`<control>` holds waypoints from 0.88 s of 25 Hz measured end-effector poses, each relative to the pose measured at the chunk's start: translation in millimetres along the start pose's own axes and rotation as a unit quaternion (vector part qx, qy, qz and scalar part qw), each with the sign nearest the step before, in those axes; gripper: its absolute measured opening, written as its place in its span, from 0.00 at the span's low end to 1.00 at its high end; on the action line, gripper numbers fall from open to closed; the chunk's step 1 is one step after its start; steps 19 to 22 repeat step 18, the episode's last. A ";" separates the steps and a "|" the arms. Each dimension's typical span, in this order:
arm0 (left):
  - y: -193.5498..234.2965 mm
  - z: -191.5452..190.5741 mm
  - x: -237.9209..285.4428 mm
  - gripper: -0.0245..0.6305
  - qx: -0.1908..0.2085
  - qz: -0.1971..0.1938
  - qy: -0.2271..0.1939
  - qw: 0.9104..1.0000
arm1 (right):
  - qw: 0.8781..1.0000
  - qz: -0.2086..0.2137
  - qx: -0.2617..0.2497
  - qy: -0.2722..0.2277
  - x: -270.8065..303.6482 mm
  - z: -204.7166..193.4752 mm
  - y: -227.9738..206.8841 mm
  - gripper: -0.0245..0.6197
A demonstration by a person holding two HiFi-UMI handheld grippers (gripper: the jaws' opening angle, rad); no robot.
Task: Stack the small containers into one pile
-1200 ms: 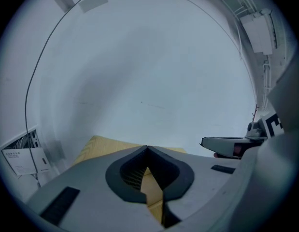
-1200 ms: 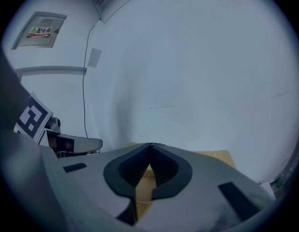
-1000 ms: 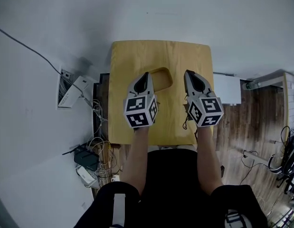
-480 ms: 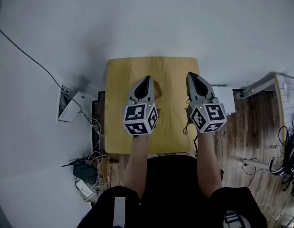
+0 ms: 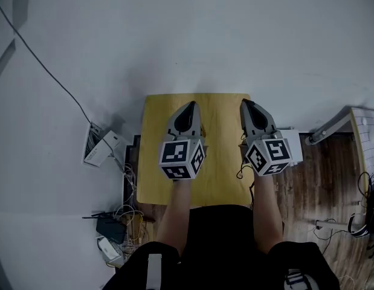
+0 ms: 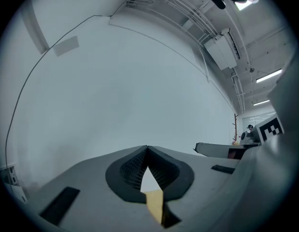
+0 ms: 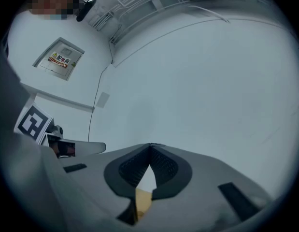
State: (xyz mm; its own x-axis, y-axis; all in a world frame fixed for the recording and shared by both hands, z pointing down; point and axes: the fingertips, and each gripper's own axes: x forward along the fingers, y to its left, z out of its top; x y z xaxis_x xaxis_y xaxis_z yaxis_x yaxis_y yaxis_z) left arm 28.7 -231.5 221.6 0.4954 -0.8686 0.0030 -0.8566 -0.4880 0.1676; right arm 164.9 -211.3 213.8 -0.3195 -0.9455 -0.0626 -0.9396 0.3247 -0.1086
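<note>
Over wooden table | left gripper jaws closed | right gripper jaws closed

Left gripper, right gripper abreast over table; wall behind

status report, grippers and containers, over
Left gripper shut, empty. Right gripper shut, empty. No containers in view, only the wooden table below. Nothing in the way.

The bare yellow wooden worktop, with rounded corners, stands with its far edge against a white wall.
</note>
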 end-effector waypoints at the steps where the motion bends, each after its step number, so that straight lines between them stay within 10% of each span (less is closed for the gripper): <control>1: -1.4 2.1 -1.2 0.04 0.003 0.001 -0.002 1.000 | 1.000 0.001 -0.001 -0.002 -1.5 1.2 -0.4 0.05; 22: -16.7 8.6 -15.8 0.04 0.021 0.004 -0.006 1.000 | 1.000 0.010 -0.001 -0.014 -19.4 10.2 3.5 0.05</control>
